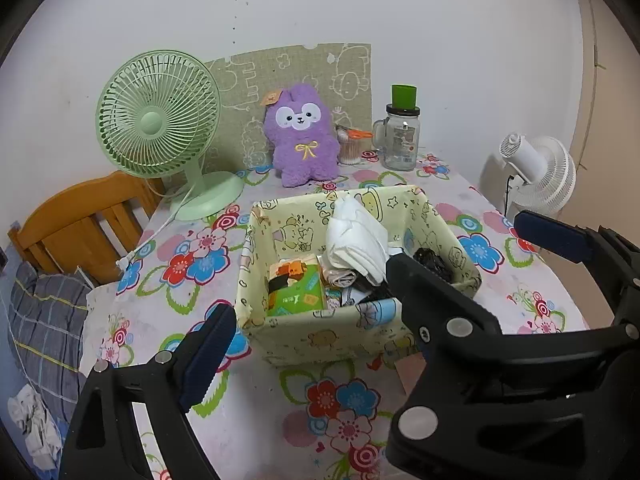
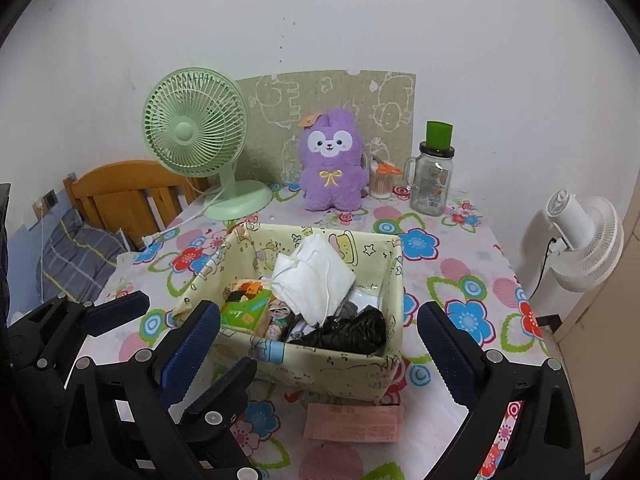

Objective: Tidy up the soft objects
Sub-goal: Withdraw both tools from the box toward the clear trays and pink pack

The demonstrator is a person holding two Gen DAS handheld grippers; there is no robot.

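cloth point(image 2: 312, 276): white, soft, light, sits on top in the box point(image 2: 394, 296), mid frame; pinch a fold
tongs: left tongs point(image 1: 316, 276) and right tongs point(image 2: 320, 334) both wide open, holding nothing

The plush rabbit point(image 2: 330, 160) was purple with a yellow bow. The fabric box point(image 2: 384, 264) was pale yellow with cartoon prints, and the tabletop point(image 2: 460, 280) bore red and blue flowers.

A green fan point(image 2: 196, 132) stands left on the floral tablecloth point(image 2: 456, 272); a glass jar point(image 2: 434, 184) right.
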